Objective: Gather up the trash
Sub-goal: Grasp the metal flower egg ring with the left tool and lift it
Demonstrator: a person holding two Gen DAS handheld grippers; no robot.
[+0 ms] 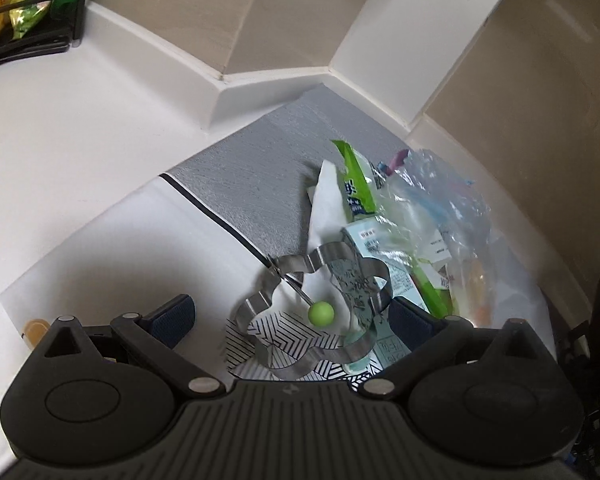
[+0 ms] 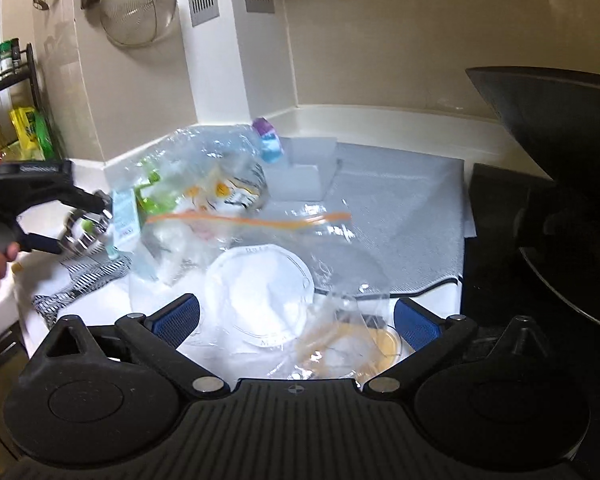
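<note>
The right gripper (image 2: 296, 316) hangs over the near edge of the white table (image 1: 80, 168) with its fingers (image 2: 178, 318) spread wide and released; a clear zip bag (image 2: 260, 232) with an orange seal lies slack between and beyond them, over a round white lid (image 2: 260, 292), untouched by either pad.

The left gripper (image 1: 292, 316) has a flower-shaped metal ring (image 1: 312, 300) with a green-knobbed wire handle sitting between its fingers (image 1: 176, 316). The ring fills the gap, but I cannot tell whether the pads actually press on it.

The trash, a heap of green and pale blue wrappers (image 1: 380, 232) inside crumpled clear plastic (image 1: 440, 200), sits on the grey mat (image 1: 260, 184) toward the table's back corner, just beyond the ring.

The main risk, as I judge it, is the ring: it is a kitchen tool, not rubbish, and could be swept in with the wrappers. The slack bag may also fold shut or slide on the smooth table when the right fingers close, and a pinch could catch the lid beneath it.
</note>
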